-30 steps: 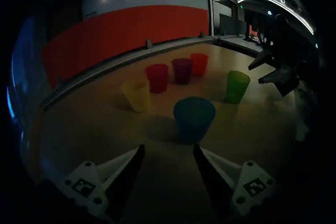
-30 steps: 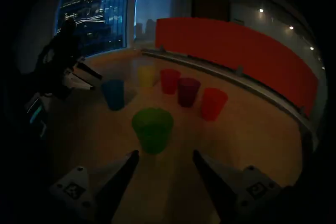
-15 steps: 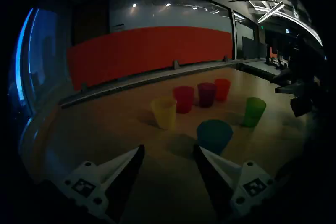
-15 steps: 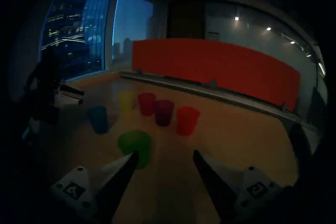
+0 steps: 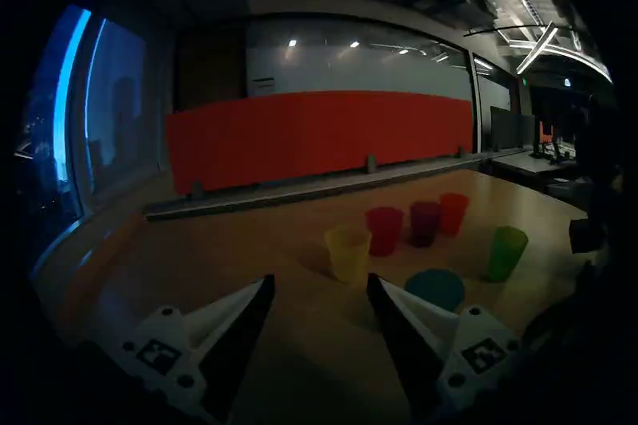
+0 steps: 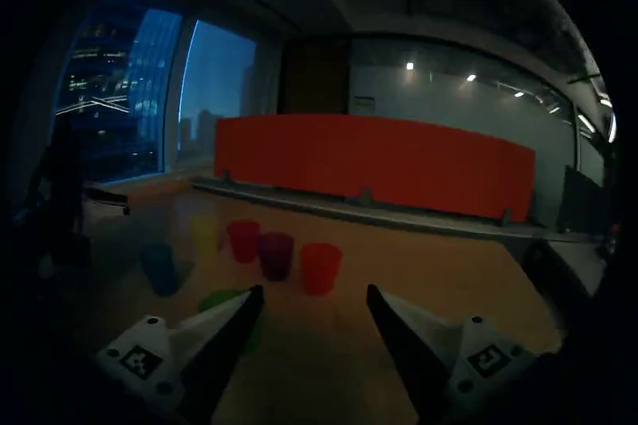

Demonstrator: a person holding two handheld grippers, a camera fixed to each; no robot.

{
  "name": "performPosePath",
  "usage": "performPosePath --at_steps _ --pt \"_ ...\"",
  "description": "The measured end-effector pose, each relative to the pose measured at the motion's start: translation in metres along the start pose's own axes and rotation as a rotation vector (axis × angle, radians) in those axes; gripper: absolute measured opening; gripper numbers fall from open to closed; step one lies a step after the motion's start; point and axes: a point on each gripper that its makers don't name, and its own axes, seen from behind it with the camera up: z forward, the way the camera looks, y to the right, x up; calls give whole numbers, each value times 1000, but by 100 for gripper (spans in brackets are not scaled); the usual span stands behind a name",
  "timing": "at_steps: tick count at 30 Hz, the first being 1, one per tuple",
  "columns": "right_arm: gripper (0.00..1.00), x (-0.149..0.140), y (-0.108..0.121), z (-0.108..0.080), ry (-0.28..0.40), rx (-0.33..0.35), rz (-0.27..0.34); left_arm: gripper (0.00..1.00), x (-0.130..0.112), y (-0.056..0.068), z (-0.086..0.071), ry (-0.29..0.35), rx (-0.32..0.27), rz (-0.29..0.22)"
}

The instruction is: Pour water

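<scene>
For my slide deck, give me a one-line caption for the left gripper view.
Open left gripper over a table with cups: yellow, red, purple, orange, green, blue.

left gripper (image 5: 319, 277) and right gripper (image 6: 313, 288) have backed away from the cups (image 5: 348, 253).

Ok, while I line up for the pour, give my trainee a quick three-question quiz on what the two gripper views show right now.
1. True or false: the left gripper and the right gripper are both open and hold nothing.
2. Multiple choice: in the right gripper view, which cup is partly hidden behind one of that gripper's fingers? A orange, B green, C red.
3. Count: how many cups stand on the wooden table?

Key
1. True.
2. B, the green plastic cup.
3. Six: the yellow plastic cup, red plastic cup, purple plastic cup, orange plastic cup, blue plastic cup and the green one.
</scene>
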Motion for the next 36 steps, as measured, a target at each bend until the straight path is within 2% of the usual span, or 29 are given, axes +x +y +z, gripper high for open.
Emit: performPosePath --at_steps 5,8,20,27,36 --pt "100 10 8 2 54 -62 19 85 9 -8 0 49 62 -17" --pt "100 15 12 3 80 -93 34 85 14 -9 0 74 85 -33" --pt "100 45 43 -7 203 -269 35 85 35 -13 -3 169 130 -116" --pt "100 54 52 -12 218 -316 40 85 50 -14 -6 221 150 -113" --pt "100 52 56 -15 211 -336 43 85 50 -13 -5 249 188 -76"
